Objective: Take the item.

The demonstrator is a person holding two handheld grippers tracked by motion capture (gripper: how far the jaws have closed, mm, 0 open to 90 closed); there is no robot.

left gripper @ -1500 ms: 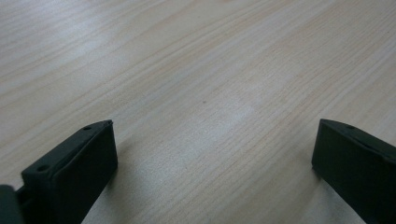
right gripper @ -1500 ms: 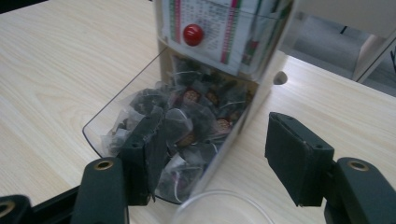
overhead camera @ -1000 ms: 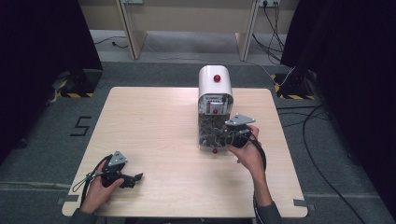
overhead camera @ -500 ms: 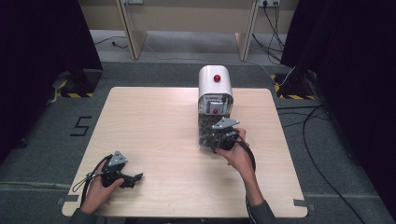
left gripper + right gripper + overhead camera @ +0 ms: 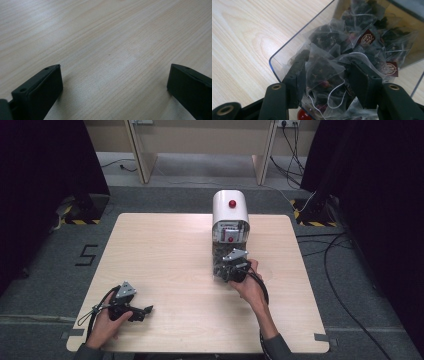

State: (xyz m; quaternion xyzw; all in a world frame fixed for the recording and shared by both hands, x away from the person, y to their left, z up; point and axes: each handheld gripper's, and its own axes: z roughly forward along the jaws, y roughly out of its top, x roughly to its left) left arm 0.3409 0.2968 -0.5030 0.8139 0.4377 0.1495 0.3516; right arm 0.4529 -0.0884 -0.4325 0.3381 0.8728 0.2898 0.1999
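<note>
Right tongs (image 5: pixel 325 82) lowered into dispenser (image 5: pixel 230 227), closing around upright tea bag (image 5: pixel 323 72); left tongs (image 5: pixel 112 87) released.

Pale wooden table (image 5: pixel 165 245) set on grey floor, white-topped clear dispenser (image 5: pixel 230 227) stood on it — tea bags (image 5: pixel 325 72) held inside.

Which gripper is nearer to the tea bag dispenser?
Right. The right gripper is in the tea bag dispenser tray, jaws either side of a tea bag; the left gripper rests far off at the table's near-left corner.

even overhead light, table (image 5: pixel 165 250) bright, surroundings dark; soft focus, faint glare on wood.
</note>
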